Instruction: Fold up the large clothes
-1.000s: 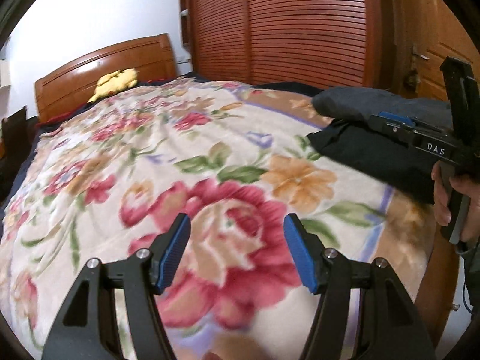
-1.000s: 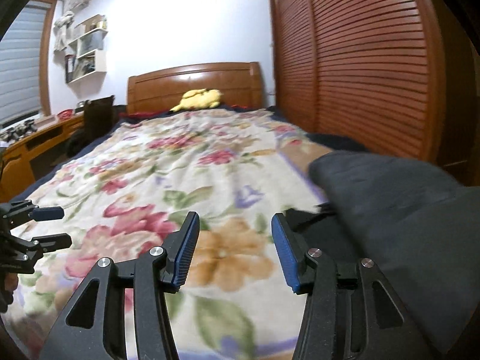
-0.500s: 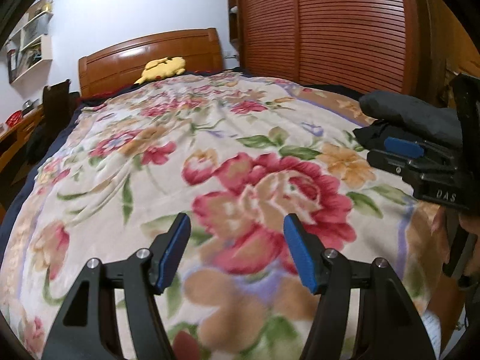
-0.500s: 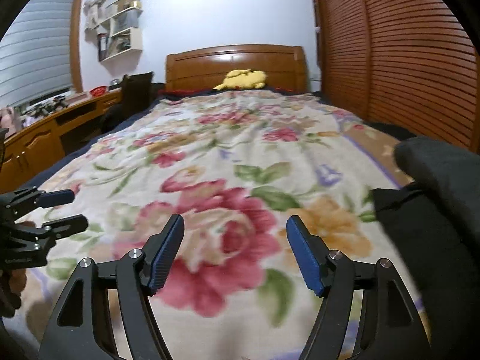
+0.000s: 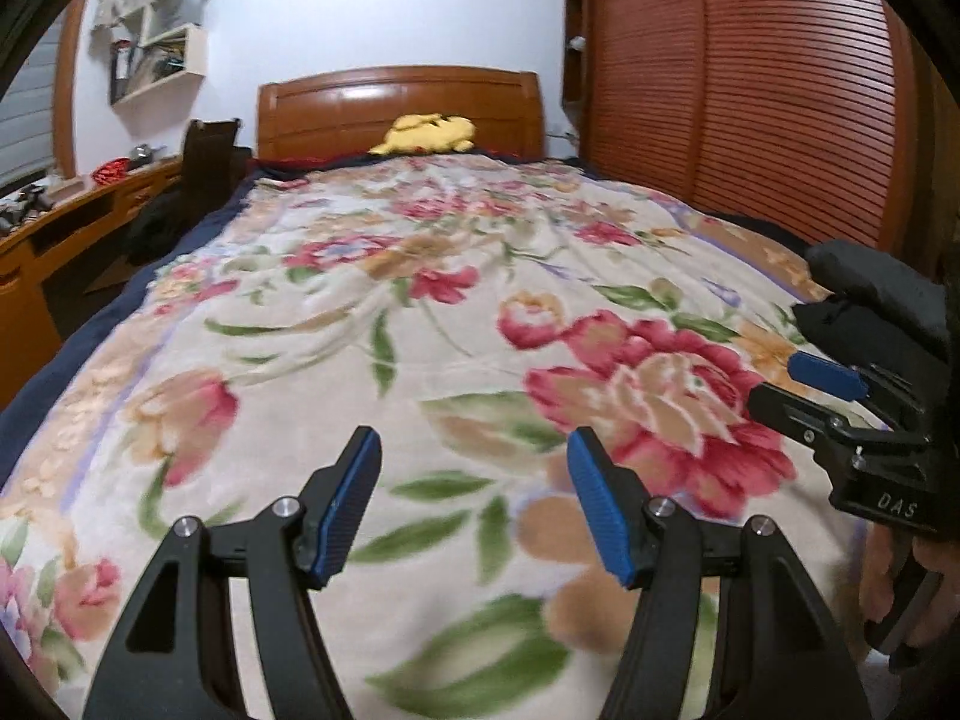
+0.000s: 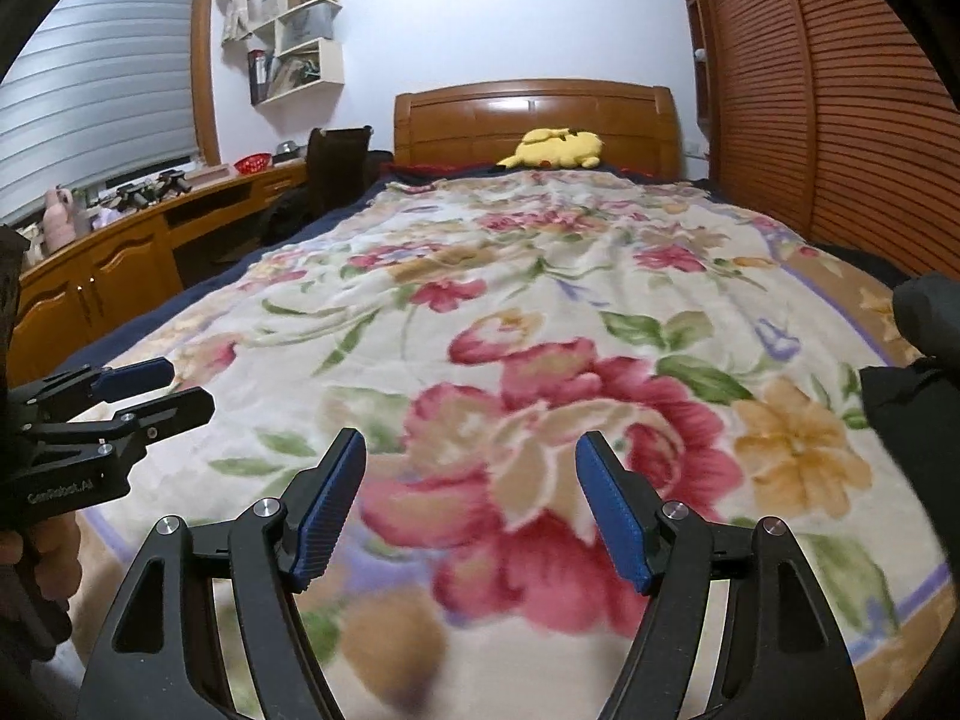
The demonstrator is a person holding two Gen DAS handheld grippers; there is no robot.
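Dark folded clothes (image 5: 870,306) at the right edge of the bed, lying on the floral blanket (image 5: 420,312) near its foot; in the right wrist view only a dark sliver (image 6: 918,372) at the frame's right margin. Left tool (image 5: 474,498) over the blanket's foot, blue pads apart, moderately wide, nothing between them. Right tool (image 6: 471,498) likewise over the blanket, set wide, nothing between the pads.

Seen only across views: right tool from the side in the left wrist view (image 5: 804,387), just in front of the dark clothes, with fingers of the holding hand (image 5: 894,588) below it; left tool from the side in the right wrist view (image 6: 156,387), with part of its hand (image 6: 54,558).

Beyond: wooden headboard (image 6: 534,120) with a yellow plush toy (image 6: 555,150) before it, slatted wardrobe doors (image 5: 750,96) on the right, wall shelves (image 6: 300,54) upper left. Window blind (image 6: 102,90) and long wooden tabletop (image 6: 150,204) with small items shown fully in the right wrist view only; partly cut off in the left.
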